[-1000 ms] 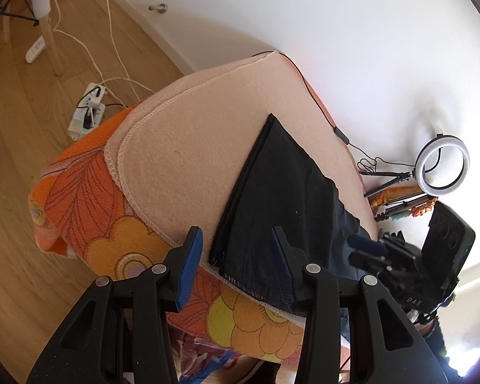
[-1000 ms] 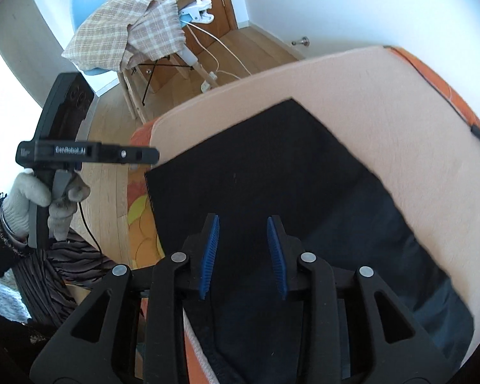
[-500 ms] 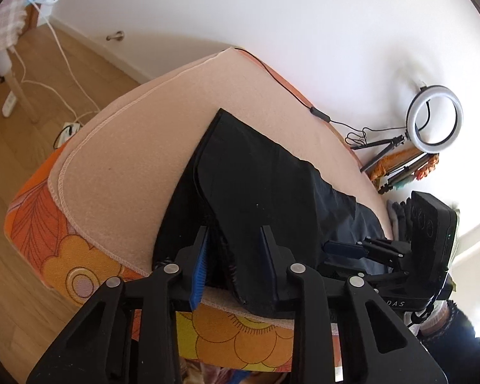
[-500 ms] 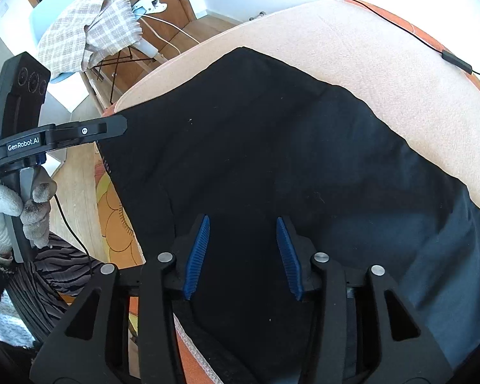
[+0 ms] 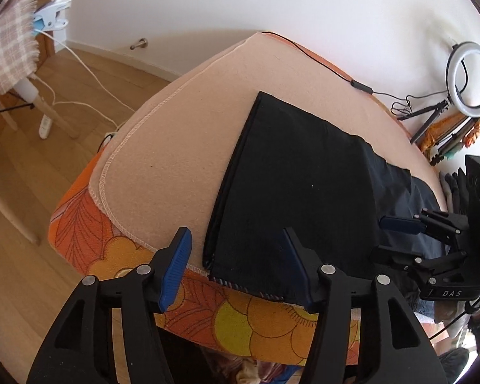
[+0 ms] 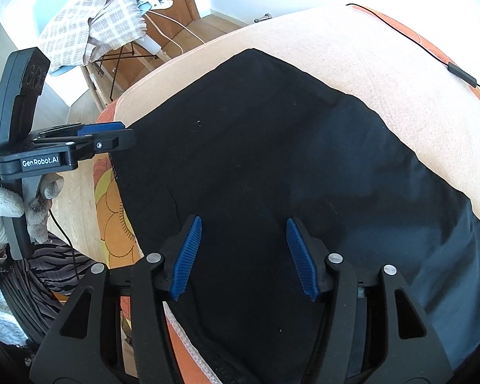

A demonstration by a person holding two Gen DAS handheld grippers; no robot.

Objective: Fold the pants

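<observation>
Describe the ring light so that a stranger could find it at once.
Start at the peach blanket under the black pants, then look past its far right edge to the white wall. The ring light stands there on a small tripod: the only glowing white circle.

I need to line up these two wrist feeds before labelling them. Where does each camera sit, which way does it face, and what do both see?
Left wrist: on the left gripper, looking down at the black pants' near hem on the peach blanket; its own jaws are opening, nothing clamped.
Right wrist: on the right gripper, looking down over the pants; jaws opening; a gloved hand shows.
Shared: pants, blanket, checked cloth, each other's gripper.
</observation>
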